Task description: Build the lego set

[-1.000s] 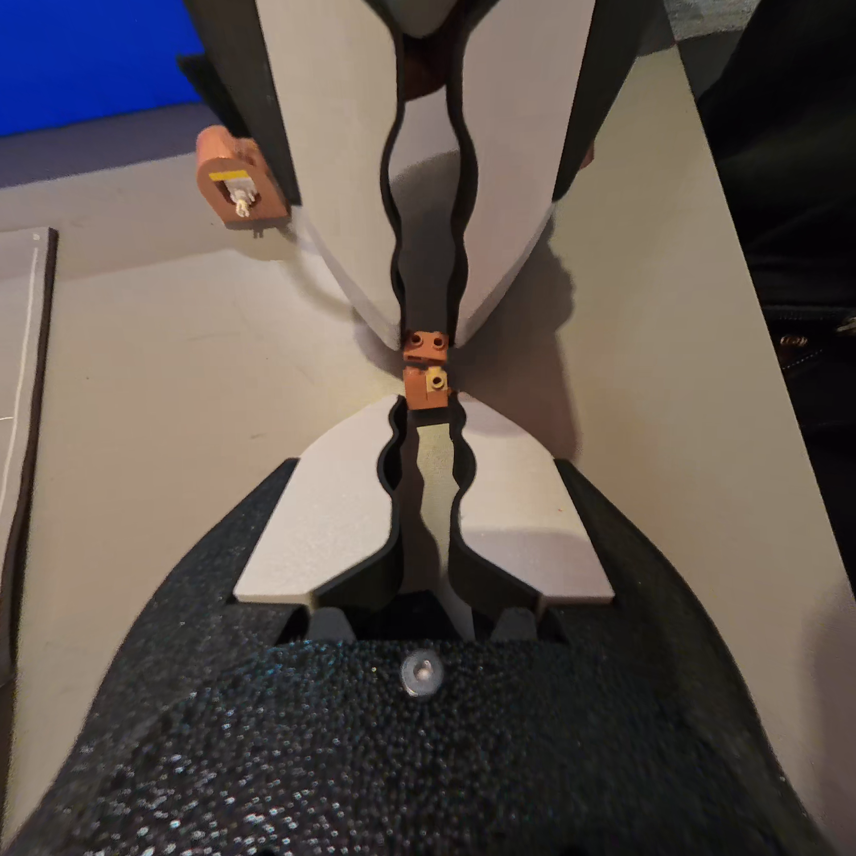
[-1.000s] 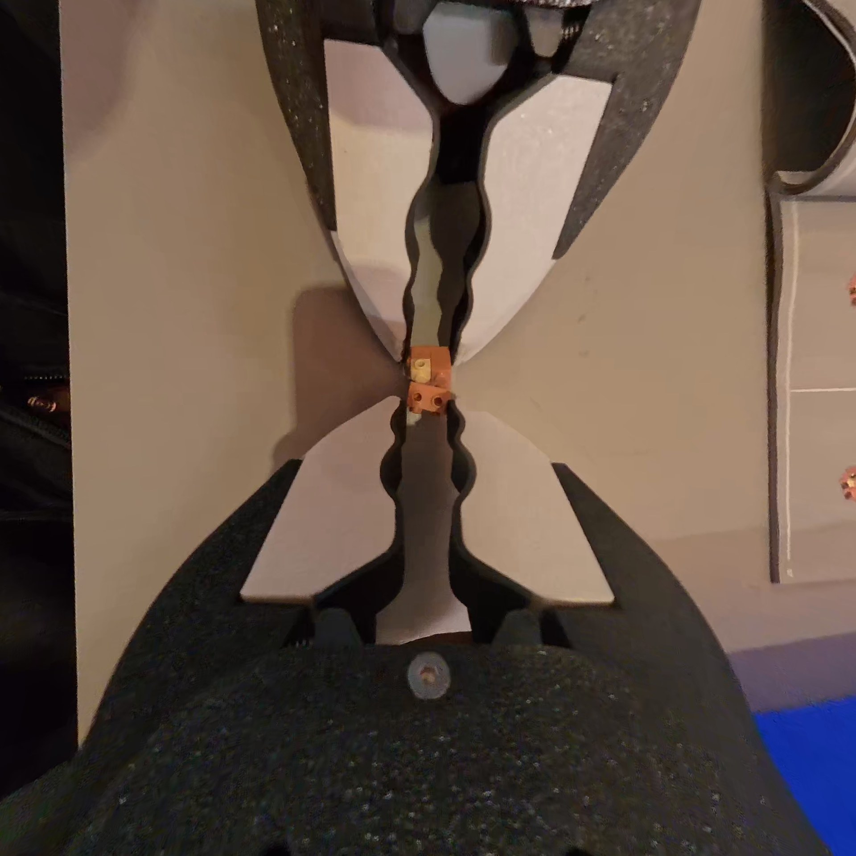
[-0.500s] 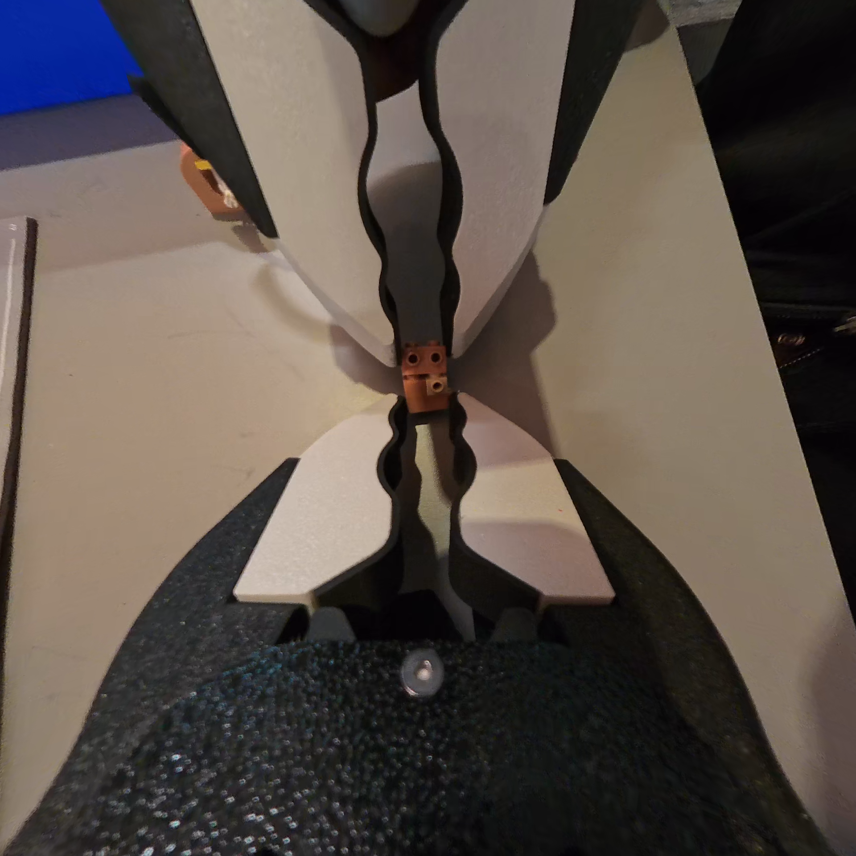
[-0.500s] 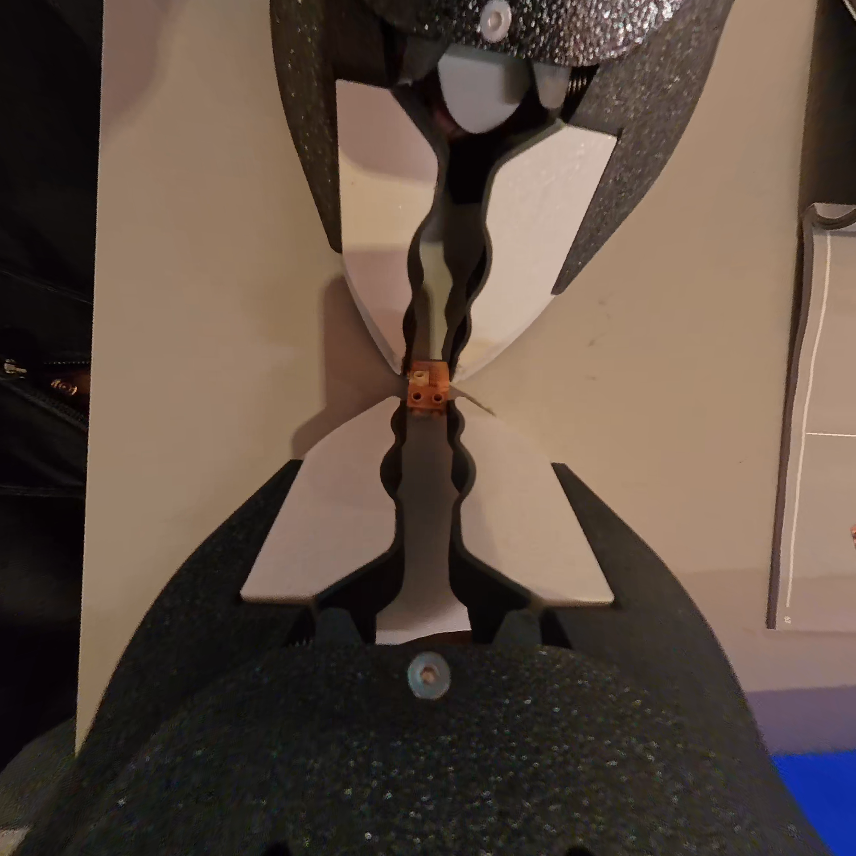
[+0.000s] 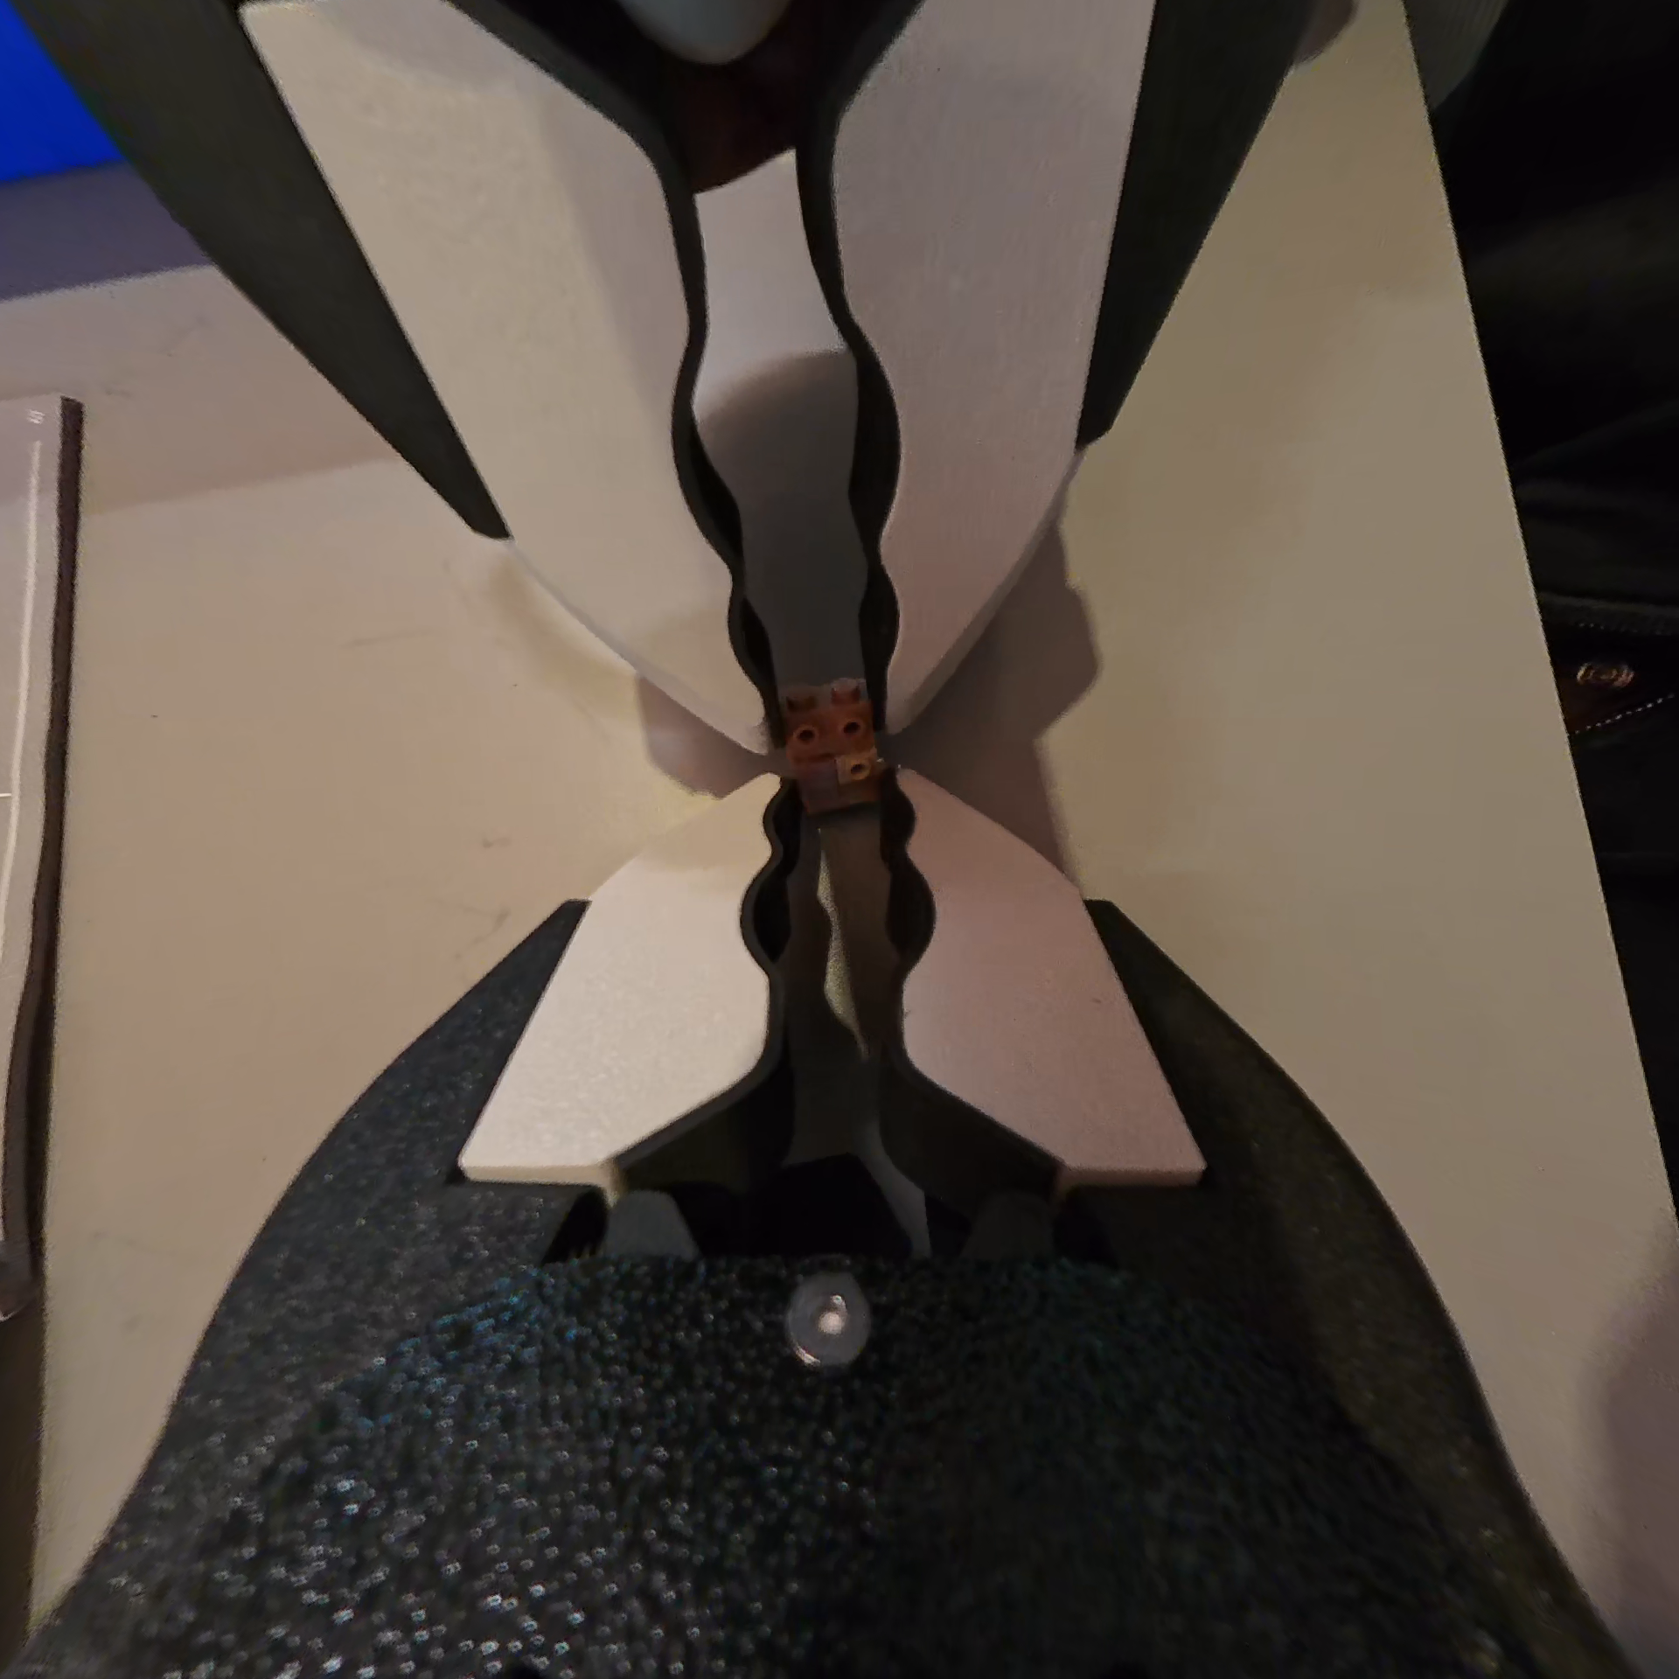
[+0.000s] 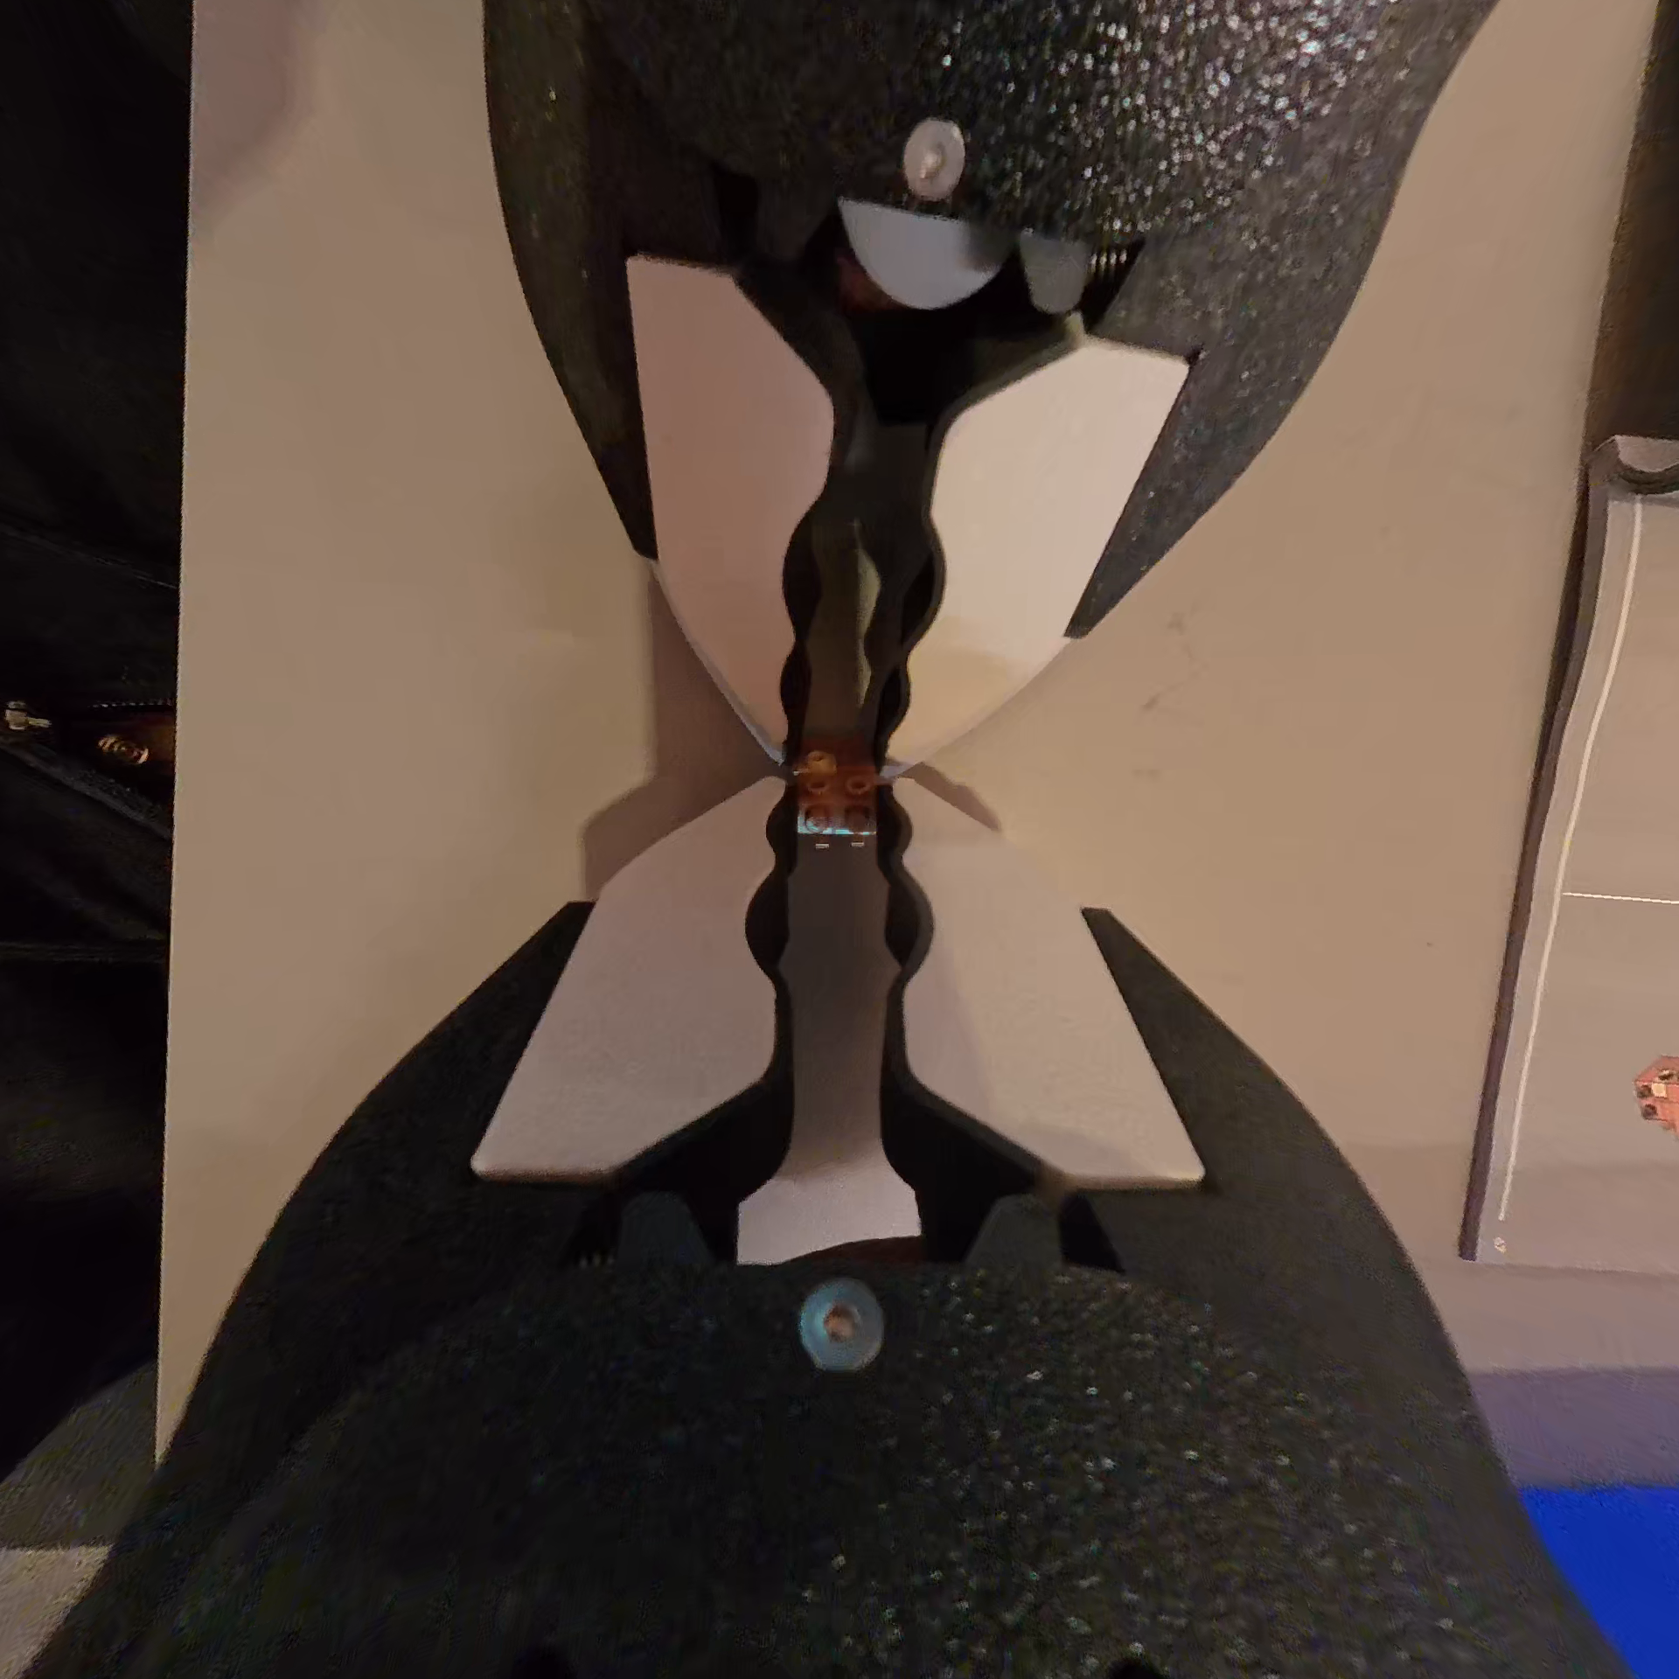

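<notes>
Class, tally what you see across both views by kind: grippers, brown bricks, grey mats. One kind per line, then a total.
Grippers: 2, left gripper and right gripper, tip to tip
Brown bricks: 3, one in each grasp, one on the mat
Grey mats: 1
Total: 6

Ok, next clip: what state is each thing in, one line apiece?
Left hand-held gripper: shut on a small brown brick with a tan piece.
Right hand-held gripper: shut on a brown two-stud brick.
Small brown brick: pressed against the two-stud brick, tip to tip.
Grey mat: flat on the table, one brown piece on it.
</notes>
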### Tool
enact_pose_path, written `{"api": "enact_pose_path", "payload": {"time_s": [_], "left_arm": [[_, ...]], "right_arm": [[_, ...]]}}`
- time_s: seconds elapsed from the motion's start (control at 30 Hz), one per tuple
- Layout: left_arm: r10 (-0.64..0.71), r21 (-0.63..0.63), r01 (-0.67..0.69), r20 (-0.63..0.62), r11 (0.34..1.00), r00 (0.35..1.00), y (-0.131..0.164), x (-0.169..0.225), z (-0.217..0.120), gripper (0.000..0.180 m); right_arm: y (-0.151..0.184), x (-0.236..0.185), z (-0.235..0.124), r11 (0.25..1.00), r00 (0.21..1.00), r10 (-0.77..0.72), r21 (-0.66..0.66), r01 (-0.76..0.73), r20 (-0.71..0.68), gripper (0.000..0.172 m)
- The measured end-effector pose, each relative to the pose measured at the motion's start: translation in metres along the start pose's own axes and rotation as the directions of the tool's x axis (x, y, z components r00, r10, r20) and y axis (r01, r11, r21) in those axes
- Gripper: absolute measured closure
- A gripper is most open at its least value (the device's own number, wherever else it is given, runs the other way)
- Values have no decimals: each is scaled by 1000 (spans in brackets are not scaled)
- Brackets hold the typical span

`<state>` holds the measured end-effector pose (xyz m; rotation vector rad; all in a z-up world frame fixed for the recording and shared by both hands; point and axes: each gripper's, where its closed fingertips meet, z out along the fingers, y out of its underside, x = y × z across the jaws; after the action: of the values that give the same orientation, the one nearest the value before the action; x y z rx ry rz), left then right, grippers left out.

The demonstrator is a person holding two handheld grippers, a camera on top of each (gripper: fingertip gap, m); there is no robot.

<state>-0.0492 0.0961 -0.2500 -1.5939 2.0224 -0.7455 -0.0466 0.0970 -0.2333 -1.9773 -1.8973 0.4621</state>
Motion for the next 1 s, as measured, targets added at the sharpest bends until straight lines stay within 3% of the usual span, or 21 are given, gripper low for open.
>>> {"api": "enact_pose_path", "payload": {"time_s": [1.0], "left_arm": [[-71, 3, 71, -25, 997, 997, -2, 2, 0, 164]], "right_arm": [[-1, -1, 0, 1000, 1000, -10, 1, 10, 11, 156]]}}
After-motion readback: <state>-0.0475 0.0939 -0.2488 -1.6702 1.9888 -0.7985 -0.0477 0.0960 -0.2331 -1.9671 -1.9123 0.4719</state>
